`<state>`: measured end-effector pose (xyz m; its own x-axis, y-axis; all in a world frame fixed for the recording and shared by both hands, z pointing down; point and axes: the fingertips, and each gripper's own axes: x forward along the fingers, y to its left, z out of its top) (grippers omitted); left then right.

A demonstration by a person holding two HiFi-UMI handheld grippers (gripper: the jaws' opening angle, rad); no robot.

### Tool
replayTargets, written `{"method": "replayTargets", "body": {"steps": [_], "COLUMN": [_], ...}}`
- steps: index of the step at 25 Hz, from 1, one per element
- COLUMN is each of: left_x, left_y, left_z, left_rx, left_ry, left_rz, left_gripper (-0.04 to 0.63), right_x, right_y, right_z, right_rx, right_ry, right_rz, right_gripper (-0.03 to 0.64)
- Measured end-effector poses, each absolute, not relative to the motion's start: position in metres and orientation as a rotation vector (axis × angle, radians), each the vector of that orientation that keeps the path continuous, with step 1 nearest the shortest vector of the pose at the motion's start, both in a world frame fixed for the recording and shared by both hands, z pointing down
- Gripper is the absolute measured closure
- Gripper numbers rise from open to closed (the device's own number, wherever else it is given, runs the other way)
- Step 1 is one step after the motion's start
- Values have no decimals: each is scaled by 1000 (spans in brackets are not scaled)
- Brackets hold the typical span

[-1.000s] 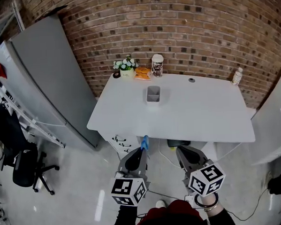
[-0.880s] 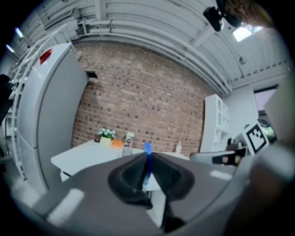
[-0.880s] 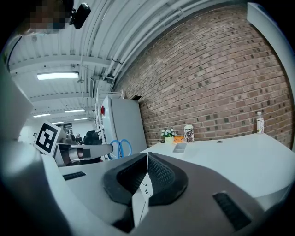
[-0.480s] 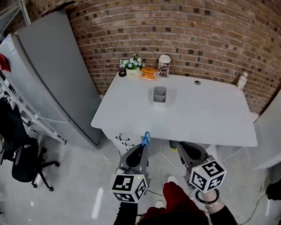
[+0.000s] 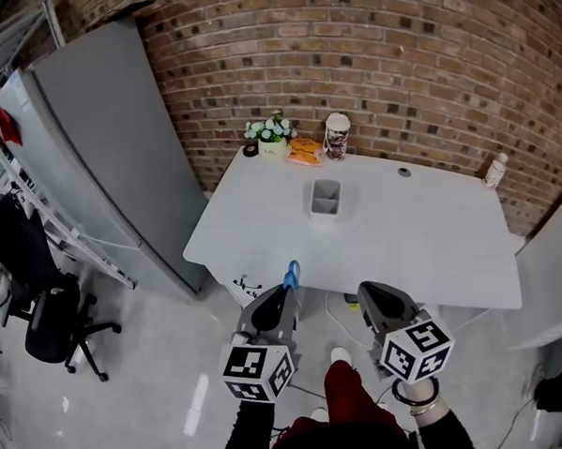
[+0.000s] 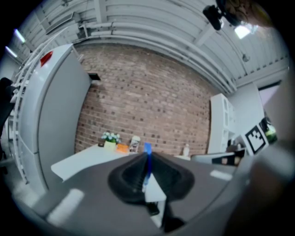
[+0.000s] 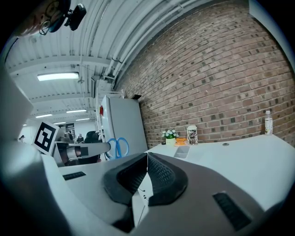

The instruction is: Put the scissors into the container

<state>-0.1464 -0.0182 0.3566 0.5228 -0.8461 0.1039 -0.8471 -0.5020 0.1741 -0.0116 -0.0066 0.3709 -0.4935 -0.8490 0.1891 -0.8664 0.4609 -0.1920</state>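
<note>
My left gripper (image 5: 286, 301) is shut on blue-handled scissors (image 5: 290, 275), whose handles stick out past the jaw tips, short of the white table's near edge. In the left gripper view the blue scissors (image 6: 147, 159) run up between the closed jaws. The right gripper view shows the blue handle loops (image 7: 117, 146) at the left. My right gripper (image 5: 367, 299) is beside the left one, shut and empty, with its jaws (image 7: 146, 156) pressed together. The grey container (image 5: 325, 199) stands upright on the table, far ahead of both grippers.
The white table (image 5: 423, 249) stands against a brick wall. At its back edge are a flower pot (image 5: 272, 134), an orange item (image 5: 304, 151), a cup (image 5: 336, 135) and a small bottle (image 5: 494, 171). A grey cabinet (image 5: 98, 135) is at the left, with an office chair (image 5: 52, 332) below.
The table and container sit lower and further right in the head view than a second ago. Both grippers keep the same pose, the left still holding the scissors.
</note>
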Motion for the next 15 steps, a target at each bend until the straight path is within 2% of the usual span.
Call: {"method": "replayTargets", "body": {"steps": [15], "left_x": [-113], "left_y": [-112], "left_z": [371], "left_rx": [2513], "left_ry": [-1473], "left_rz": [48], "left_gripper": [574], "right_x": [18], "right_y": [-100], "right_z": [392], "right_rx": [1485], "right_ry": [-2634], "right_rz": [471], "right_gripper": [607]}}
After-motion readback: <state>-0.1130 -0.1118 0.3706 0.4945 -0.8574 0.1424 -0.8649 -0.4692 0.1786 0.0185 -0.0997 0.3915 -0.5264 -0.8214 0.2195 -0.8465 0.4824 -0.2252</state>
